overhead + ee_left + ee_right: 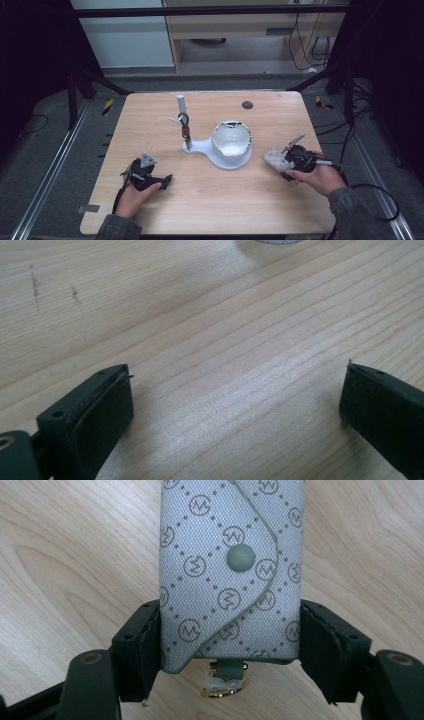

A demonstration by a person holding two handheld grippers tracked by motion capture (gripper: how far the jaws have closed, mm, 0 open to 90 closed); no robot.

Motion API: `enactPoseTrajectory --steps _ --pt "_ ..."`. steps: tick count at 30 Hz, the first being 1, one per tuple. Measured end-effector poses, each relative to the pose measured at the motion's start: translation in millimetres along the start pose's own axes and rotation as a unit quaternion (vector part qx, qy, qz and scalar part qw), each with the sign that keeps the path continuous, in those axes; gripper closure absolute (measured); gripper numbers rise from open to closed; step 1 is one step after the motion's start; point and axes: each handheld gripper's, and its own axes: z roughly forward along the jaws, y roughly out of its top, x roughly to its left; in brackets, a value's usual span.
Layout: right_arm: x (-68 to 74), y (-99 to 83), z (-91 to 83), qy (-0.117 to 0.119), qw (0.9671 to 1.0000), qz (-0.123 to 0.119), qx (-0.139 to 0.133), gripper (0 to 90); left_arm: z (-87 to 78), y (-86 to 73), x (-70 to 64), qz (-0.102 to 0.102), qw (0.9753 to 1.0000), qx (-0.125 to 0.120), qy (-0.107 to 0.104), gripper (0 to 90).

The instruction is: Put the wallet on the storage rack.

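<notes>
- A wooden table is seen from above, with a person's forearms entering from the near edge.
- The left gripper is held low over the near left part of the table; in the left gripper view its jaws are spread wide, with bare wood between them.
- The right gripper is held at the right side of the table, and a grey patterned key pouch is pinched between its jaws.
- In the right gripper view the key pouch is clamped on both sides; a round snap button is seen on its flap and a gold ring at its near end.
- A white stand is placed mid-table, with a white bowl on it and an upright post just to its left.
- The pouch is held just right of the stand, apart from it.
</notes>
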Motion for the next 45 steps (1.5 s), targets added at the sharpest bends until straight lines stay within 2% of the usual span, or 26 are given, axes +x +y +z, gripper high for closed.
enactPoseTrajectory --steps 7,14,25,31,34,40,45 --pt "1.0 3.0 -7.9 -0.002 1.0000 -0.005 -0.006 31.0 0.0 0.0 -0.1 0.000 1.0000 0.000 0.000 0.2" --pt "4.2 10.7 -25.2 -0.011 0.9997 -0.018 -0.013 31.2 0.1 0.1 -0.2 0.000 1.0000 0.000 -0.001 0.2" --pt "11.1 36.4 -55.9 -0.030 0.9981 -0.048 -0.026 31.3 0.0 0.1 -0.5 0.001 1.0000 0.000 -0.002 0.2" --pt "17.3 48.6 -62.1 -0.037 0.9967 -0.066 -0.028 31.3 0.0 0.1 -0.6 0.002 1.0000 0.001 -0.003 0.2" --pt "24.6 58.6 -65.0 -0.050 0.9948 -0.084 -0.029 31.3 -0.1 0.2 -0.6 0.004 1.0000 0.002 -0.003 0.2" --pt "34.0 68.8 -66.7 -0.061 0.9923 -0.105 -0.026 31.3 0.2 0.3 -1.1 0.003 1.0000 0.000 -0.003 0.1" --pt "41.0 75.4 -70.0 -0.059 0.9912 -0.115 -0.029 31.3 0.3 0.3 -1.4 0.003 1.0000 0.000 -0.003 0.1"
